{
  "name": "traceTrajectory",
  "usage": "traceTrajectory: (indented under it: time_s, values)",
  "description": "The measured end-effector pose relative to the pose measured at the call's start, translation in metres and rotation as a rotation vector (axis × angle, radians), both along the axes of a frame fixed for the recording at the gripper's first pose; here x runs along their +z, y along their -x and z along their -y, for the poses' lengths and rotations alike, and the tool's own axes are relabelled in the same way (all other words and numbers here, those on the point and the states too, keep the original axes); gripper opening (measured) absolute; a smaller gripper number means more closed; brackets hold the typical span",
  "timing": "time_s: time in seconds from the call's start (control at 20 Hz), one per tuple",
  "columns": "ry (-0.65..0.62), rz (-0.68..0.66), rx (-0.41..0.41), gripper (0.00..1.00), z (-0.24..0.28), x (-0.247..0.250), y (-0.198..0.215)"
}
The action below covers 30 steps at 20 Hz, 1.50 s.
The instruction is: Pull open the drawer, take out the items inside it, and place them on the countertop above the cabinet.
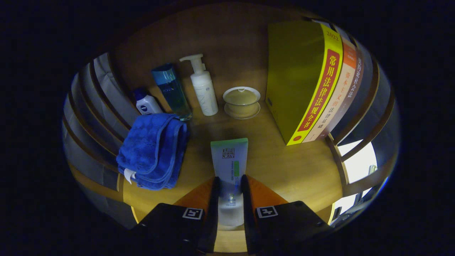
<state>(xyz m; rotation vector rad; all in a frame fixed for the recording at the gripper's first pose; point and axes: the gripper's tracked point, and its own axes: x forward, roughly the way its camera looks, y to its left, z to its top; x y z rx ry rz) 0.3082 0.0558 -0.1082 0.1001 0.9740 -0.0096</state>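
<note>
My gripper (229,182) is shut on a white tube with a green end (229,160), both fingers pressing its lower part near the cap. The tube points forward over the wooden countertop (284,167). Whether it rests on the wood or hangs just above it I cannot tell. A folded blue towel (153,149) lies on the countertop to the left of the fingers.
Beyond the tube stand a small white bottle with a blue cap (146,103), a tall blue bottle (171,90), a white pump bottle (202,87) and a lidded bowl on a saucer (241,102). Upright books (312,81) stand at the right. Slatted wooden sides flank the countertop.
</note>
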Motion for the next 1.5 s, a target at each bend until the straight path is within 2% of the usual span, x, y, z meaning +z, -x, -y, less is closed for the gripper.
traceTrajectory:
  time_s: [0.2,0.35,0.45,0.55,0.75,0.85,0.95,1.15,1.5]
  values:
    - [-0.008,-0.013,-0.022,0.46,0.001,-0.006,0.002]
    - [0.0,0.027,-0.027,0.45,0.007,0.003,0.003]
    - [-0.006,0.033,-0.032,0.49,0.006,0.004,0.011]
    - [-0.007,0.061,-0.041,0.63,0.007,0.005,0.021]
    - [0.0,0.192,-0.069,0.81,0.009,0.026,0.038]
    - [-0.01,0.258,-0.064,0.86,0.003,0.043,0.058]
    - [0.016,0.337,-0.039,1.0,0.003,0.066,0.082]
    - [0.056,0.485,0.014,1.0,-0.007,0.096,0.134]
    - [0.099,0.667,0.075,0.99,-0.015,0.111,0.228]
